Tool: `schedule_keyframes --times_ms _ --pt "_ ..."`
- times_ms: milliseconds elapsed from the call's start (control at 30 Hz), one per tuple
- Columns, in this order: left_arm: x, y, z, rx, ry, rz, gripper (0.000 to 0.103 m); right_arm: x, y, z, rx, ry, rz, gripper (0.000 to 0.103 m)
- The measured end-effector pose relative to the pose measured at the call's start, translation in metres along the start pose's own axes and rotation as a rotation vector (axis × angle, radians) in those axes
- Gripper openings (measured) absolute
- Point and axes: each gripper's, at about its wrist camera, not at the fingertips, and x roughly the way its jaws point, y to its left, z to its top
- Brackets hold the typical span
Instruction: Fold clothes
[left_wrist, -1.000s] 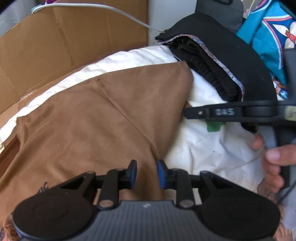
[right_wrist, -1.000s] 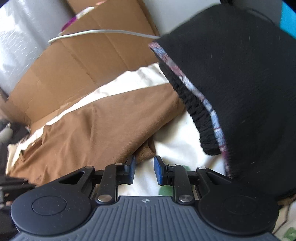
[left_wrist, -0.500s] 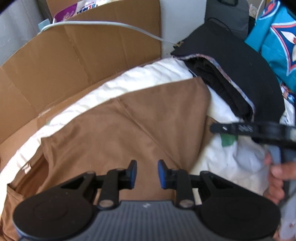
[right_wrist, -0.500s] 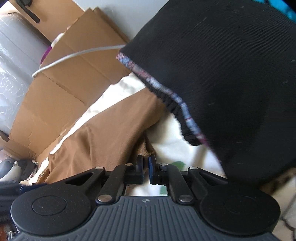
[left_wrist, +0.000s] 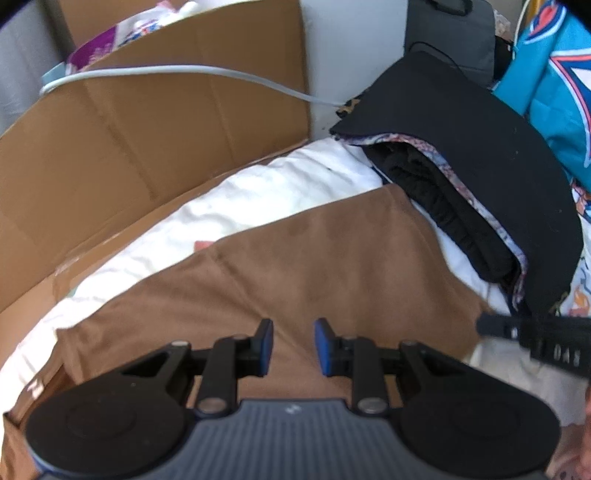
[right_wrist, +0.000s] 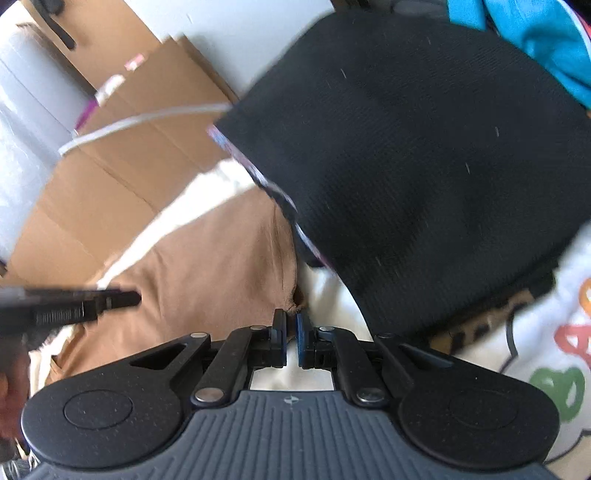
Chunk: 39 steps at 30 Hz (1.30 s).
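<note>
My left gripper (left_wrist: 293, 347) hovers, jaws apart, over the brown garment (left_wrist: 303, 266) spread on white bedding (left_wrist: 258, 192); only the right view shows my right gripper (right_wrist: 291, 334) pinching its corner

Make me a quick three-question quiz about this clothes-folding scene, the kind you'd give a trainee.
1. True or false: the left gripper is clamped on the brown garment.
2. What lies at the tips of the right gripper? A) the grey cable B) a corner of the brown garment C) the turquoise fabric
3. Fill in: the folded black garment lies on the ___ sheet.

Key
1. False: its jaws stand apart above the cloth, holding nothing.
2. B: the jaws are nearly closed at that corner, though whether cloth sits between the pads is hard to tell.
3. White.
</note>
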Motion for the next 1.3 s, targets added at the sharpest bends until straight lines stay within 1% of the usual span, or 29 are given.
schedule_keyframes --times_ms 33,67,133,167,200,267,300,400,500,533,633,733,767,800,833,867,1033,1167,1267,1300 --pt "0.006 -0.003 0.002 0.011 -0.002 0.000 0.026 0.002 -0.003 0.000 0.010 0.014 -0.001 0.007" --pt "0.013 -0.004 0.004 0.022 0.000 0.003 0.026 0.001 -0.006 0.002 0.019 0.007 0.012 0.010" --pt "0.027 -0.006 0.009 0.045 0.002 0.008 0.026 -0.003 -0.012 0.005 0.037 -0.011 0.043 0.011" --pt "0.034 -0.006 0.012 0.048 0.005 0.016 0.026 -0.004 -0.013 0.007 0.033 -0.016 0.053 0.017" --pt "0.039 -0.005 0.015 0.048 0.006 0.019 0.026 -0.003 -0.014 0.009 0.034 -0.014 0.056 0.028" --pt "0.048 -0.001 0.022 0.052 0.003 0.030 0.026 0.001 -0.017 0.013 0.045 -0.002 0.057 0.039" --pt "0.050 0.002 0.024 0.058 -0.001 0.041 0.026 0.004 -0.018 0.013 0.057 0.010 0.059 0.040" --pt "0.054 0.015 0.032 0.070 -0.008 0.072 0.026 0.010 -0.018 0.011 0.077 0.038 0.084 0.040" --pt "0.056 0.037 0.040 0.047 0.001 0.095 0.026 0.017 -0.012 0.008 0.080 0.065 0.112 0.039" --pt "0.058 0.044 0.041 0.043 0.009 0.102 0.026 0.020 -0.011 0.009 0.093 0.074 0.122 0.039" --pt "0.068 0.059 0.042 0.030 0.047 0.085 0.026 0.026 -0.017 0.012 0.150 0.095 0.145 0.039" --pt "0.083 0.067 0.042 0.017 0.085 0.089 0.026 0.028 -0.023 0.012 0.194 0.103 0.156 0.040" --pt "0.088 0.069 0.042 0.006 0.091 0.092 0.026 0.028 -0.026 0.011 0.200 0.103 0.161 0.035" --pt "0.092 0.072 0.042 -0.008 0.095 0.087 0.026 0.027 -0.028 0.011 0.205 0.103 0.166 0.016" --pt "0.096 0.075 0.042 -0.023 0.097 0.083 0.026 0.028 -0.029 0.011 0.201 0.103 0.157 0.007" --pt "0.100 0.077 0.043 -0.037 0.096 0.080 0.026 0.026 -0.030 0.011 0.203 0.098 0.155 0.005" --pt "0.108 0.081 0.048 -0.064 0.081 0.074 0.025 0.014 -0.027 0.006 0.194 0.075 0.125 0.004" --pt "0.109 0.082 0.047 -0.044 0.062 0.075 0.024 0.009 -0.021 0.003 0.148 0.062 0.082 0.005" --pt "0.104 0.081 0.048 -0.030 0.051 0.086 0.024 0.005 -0.017 0.003 0.131 0.059 0.074 0.006" --pt "0.101 0.080 0.048 -0.025 0.046 0.092 0.024 0.002 -0.014 0.003 0.117 0.052 0.070 0.007"
